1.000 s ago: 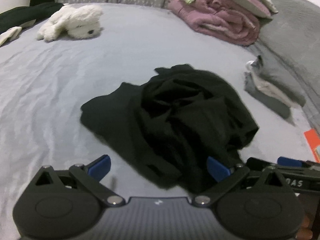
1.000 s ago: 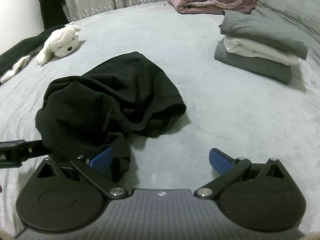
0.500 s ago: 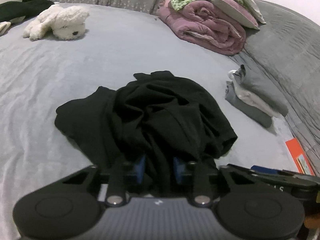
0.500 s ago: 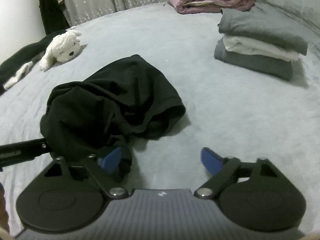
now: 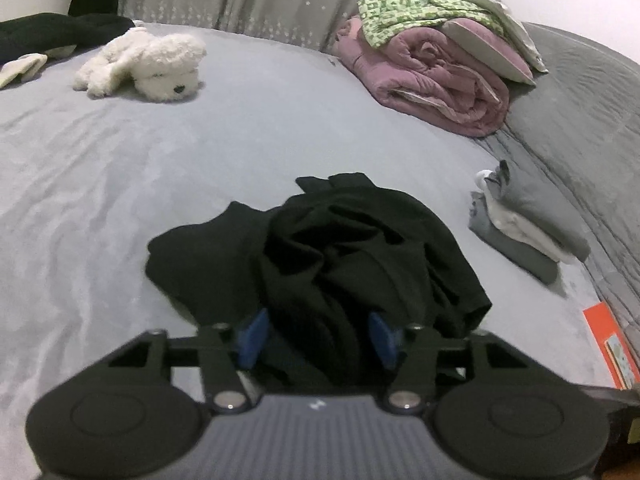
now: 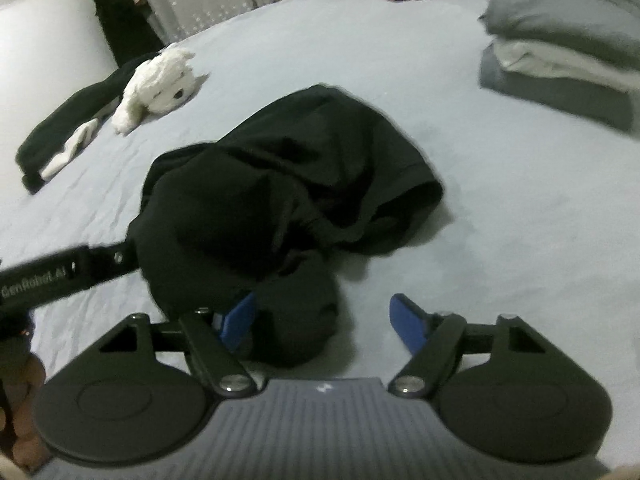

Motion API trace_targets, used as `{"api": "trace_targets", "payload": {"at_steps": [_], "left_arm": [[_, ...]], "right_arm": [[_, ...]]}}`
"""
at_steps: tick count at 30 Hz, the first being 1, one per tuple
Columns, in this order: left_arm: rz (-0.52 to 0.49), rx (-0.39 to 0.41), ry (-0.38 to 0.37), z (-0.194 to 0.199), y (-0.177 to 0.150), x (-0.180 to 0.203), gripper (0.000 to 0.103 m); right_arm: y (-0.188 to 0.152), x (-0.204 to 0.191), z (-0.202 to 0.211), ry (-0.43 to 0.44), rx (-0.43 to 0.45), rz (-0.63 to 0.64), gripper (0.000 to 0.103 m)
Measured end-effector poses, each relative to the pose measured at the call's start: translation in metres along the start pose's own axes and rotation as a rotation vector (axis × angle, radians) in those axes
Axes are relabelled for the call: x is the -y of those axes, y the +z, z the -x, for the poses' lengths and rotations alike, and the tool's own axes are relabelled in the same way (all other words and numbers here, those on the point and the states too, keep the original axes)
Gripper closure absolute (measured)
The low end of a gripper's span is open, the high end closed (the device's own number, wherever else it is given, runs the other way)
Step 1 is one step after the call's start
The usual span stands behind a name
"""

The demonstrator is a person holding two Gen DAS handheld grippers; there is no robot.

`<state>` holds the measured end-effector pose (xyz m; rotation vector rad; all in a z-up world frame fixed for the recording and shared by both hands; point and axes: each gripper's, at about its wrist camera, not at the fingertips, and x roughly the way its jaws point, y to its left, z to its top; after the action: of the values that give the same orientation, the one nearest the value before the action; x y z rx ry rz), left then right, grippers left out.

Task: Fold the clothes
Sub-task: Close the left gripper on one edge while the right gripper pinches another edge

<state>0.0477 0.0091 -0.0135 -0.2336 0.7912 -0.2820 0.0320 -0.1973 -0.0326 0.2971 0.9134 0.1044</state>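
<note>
Black garment [image 5: 344, 264] lay crumpled mid-frame on bed [image 5: 120, 184]: soft, light, limp; best gripped at hem. Left tool [image 5: 316, 334] had just reopened, half-wide, cloth between blue pads, grip uncertain. Right tool [image 6: 320, 320] wide, closing slightly, cloth bunched between, not clamped.

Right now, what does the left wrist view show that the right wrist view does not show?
Only the left wrist view shows the green patterned cloth on top of the pink blanket, and an orange card at the right edge. Only the right wrist view shows the right gripper, open beside the black garment's near end, and the left gripper's arm from the side. Both show the black garment, the white plush dog, the folded grey and white stack and the grey bed sheet.
</note>
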Motion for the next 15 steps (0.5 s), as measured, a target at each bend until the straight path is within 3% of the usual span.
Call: {"api": "trace_targets", "payload": {"at_steps": [1, 3, 6, 7, 8, 15], "left_arm": [[-0.001, -0.003, 0.004, 0.000, 0.000, -0.001, 0.034], [-0.004, -0.010, 0.012, 0.000, 0.001, -0.003, 0.030], [-0.008, -0.018, 0.010, 0.002, 0.001, -0.005, 0.028], [-0.010, -0.019, 0.008, 0.003, 0.001, -0.006, 0.028], [-0.011, -0.022, 0.004, 0.004, 0.000, -0.007, 0.028], [0.027, -0.055, -0.066, 0.010, -0.002, -0.012, 0.028]], "right_arm": [[-0.001, -0.002, -0.002, 0.004, -0.011, 0.002, 0.026], [-0.003, -0.006, -0.007, 0.013, -0.031, 0.006, 0.039], [-0.005, -0.009, -0.008, 0.045, -0.049, 0.007, 0.067], [-0.005, -0.010, -0.007, 0.058, -0.052, 0.006, 0.083], [-0.005, -0.010, -0.006, 0.071, -0.055, 0.004, 0.089], [-0.012, -0.020, 0.013, 0.170, -0.071, 0.034, 0.089]]}}
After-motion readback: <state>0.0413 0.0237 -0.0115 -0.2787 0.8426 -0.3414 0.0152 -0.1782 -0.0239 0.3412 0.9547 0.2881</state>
